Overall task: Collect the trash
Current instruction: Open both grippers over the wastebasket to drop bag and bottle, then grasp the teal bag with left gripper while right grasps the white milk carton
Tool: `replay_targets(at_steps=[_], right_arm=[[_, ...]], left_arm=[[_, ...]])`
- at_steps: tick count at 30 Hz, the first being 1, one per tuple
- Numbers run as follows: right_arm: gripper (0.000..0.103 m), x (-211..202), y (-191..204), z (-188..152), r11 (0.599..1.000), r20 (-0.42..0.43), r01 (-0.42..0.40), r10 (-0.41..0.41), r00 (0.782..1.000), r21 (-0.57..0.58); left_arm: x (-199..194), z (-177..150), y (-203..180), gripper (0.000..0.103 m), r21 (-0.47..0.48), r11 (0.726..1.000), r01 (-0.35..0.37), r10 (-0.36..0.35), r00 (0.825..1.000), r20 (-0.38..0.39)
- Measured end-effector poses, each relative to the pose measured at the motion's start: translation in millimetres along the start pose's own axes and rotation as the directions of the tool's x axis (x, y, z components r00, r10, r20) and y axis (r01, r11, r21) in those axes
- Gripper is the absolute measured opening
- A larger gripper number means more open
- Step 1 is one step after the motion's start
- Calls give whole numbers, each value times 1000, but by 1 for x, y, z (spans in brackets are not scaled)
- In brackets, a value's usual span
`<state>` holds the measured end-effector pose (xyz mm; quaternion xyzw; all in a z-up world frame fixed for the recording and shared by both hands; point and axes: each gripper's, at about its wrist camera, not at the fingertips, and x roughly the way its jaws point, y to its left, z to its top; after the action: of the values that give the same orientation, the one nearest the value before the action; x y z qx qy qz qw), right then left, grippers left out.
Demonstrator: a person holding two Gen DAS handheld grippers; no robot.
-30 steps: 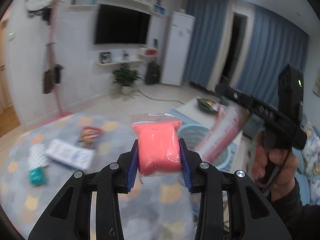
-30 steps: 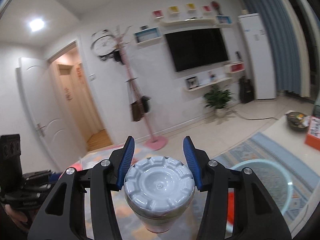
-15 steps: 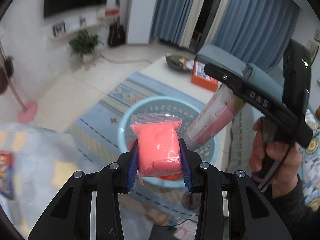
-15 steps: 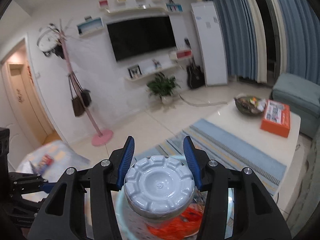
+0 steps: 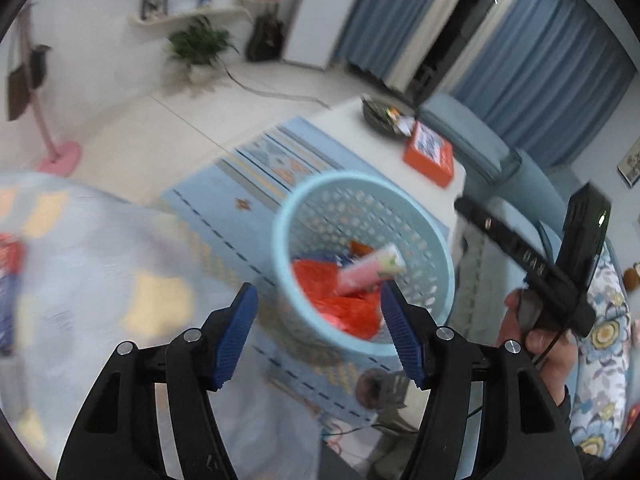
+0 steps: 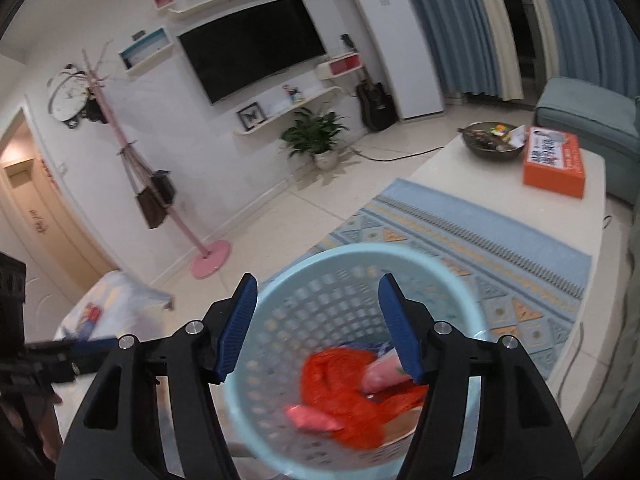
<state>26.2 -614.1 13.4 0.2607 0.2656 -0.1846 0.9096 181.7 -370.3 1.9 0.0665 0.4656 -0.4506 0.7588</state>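
The left gripper [image 5: 319, 330] hangs above the round pale-blue perforated plastic basket [image 5: 438, 248], its blue ribbed jaws parting with nothing between them. In the left wrist view the basket sits just past the fingertips, toward 1 o'clock from them, on a blue patterned rug [image 5: 256, 184]. Inside the basket lie a crumpled orange-red plastic bag [image 5: 324, 292], a pink cylindrical container with a pale end [image 5: 370, 268] tilted on top of it, and some blue wrapping at the far side that is too blurred to make out.

The right gripper [image 6: 318, 328] is also over the basket [image 6: 280, 304], and its jaws too are spreading with no object in them. In the right wrist view the basket fills the lower middle, and the orange-red bag [image 6: 340, 376] lies at 5 o'clock within it. A small pink plastic packet [image 6: 312, 416] rests on the bag's near side, and the pink container [image 6: 382, 376] shows at the bag's right edge, partly behind the right finger.

At 1 o'clock from the basket stands a white tabletop [image 6: 460, 168] carrying an orange box [image 6: 554, 164] and a dark bowl [image 6: 490, 142]. In the left wrist view a person's hand [image 5: 536, 340] holds the other gripper's black handle at 3 o'clock. A pale quilted cover with yellow patches [image 5: 100, 280] spreads at 9 o'clock.
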Motion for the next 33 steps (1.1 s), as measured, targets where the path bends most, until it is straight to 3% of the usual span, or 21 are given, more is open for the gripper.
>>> replay_targets(at_steps=[3,6,10,12,13,14,16,17,19,21,28,33], right_arm=[[62,-8,23,-13,997,-13,-76,76,997,-13],[66,-16,57,-31,983,-43,-182,180,983,-30],[67,-26,110,-53,945,-93,-316,308,947,-89],[68,-29,146,-61,911,-129,-378,360,924,-164],[69,-30,163,-65,892,-147,-404,380,913,-203],[70,-31,179,-70,871,-166,-428,397,903,-242],[74,-32,216,-80,820,-201,-470,426,882,-326],[75,-30,231,-85,804,-211,-476,426,879,-356],[76,-19,265,-93,776,-253,-480,409,877,-409],[76,-4,293,-100,741,-312,-501,396,864,-447],[76,41,372,-118,608,-402,-480,271,875,-633],[76,75,409,-128,546,-456,-496,219,863,-676]], left_arm=[[-40,-17,15,63,-14,995,-95,95,993,63],[-81,-42,39,64,-30,974,-223,225,968,112],[-139,-82,109,64,-139,904,-403,420,900,119],[-158,-96,144,64,-188,854,-485,507,857,94],[-170,-105,165,64,-220,816,-534,560,825,77],[-181,-114,185,64,-257,795,-549,581,811,67],[-195,-124,220,64,-337,787,-517,561,827,39],[-195,-127,238,64,-376,787,-489,535,845,21],[-190,-126,258,64,-405,782,-474,518,855,0],[-180,-119,260,64,-379,790,-483,525,851,11],[-164,-119,270,67,-331,767,-550,595,803,43],[-175,-127,279,67,-375,793,-481,550,829,99]])
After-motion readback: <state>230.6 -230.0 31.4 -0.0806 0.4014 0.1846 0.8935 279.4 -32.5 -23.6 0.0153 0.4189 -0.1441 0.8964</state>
